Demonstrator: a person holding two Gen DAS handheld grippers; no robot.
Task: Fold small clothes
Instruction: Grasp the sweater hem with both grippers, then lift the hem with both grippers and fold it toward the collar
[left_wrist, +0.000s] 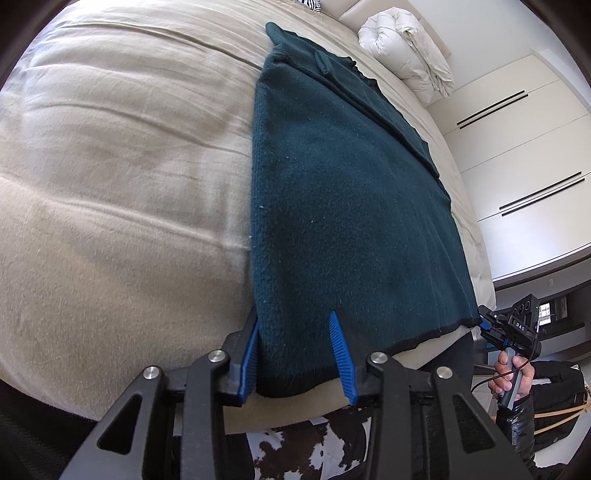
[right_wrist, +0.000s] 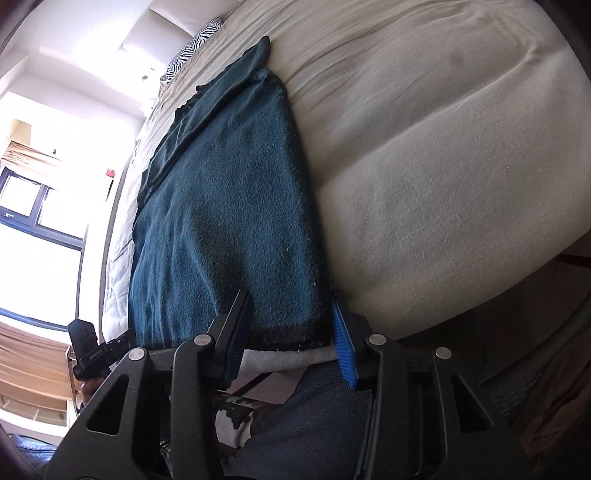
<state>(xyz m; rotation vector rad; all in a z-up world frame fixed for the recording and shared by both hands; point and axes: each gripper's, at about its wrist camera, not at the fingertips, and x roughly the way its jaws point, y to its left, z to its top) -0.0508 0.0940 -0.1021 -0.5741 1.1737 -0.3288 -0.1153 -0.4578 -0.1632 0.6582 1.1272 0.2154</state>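
Blue fingers (left_wrist: 337, 354) gripping teal garment (left_wrist: 343, 206) hem, beige bed (left_wrist: 122, 192)

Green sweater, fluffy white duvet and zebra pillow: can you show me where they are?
green sweater (left_wrist: 340, 206): left wrist view, middle of its flat top.
white duvet (left_wrist: 406, 48): left wrist view, centre of the rolled bundle.
zebra pillow (right_wrist: 192, 48): right wrist view, its striped cover.

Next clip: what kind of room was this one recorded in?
Most likely a bedroom. The dark green garment lies on a bed with a beige cover, a rolled white duvet sits at its far end, and white built-in wardrobe doors line the wall.
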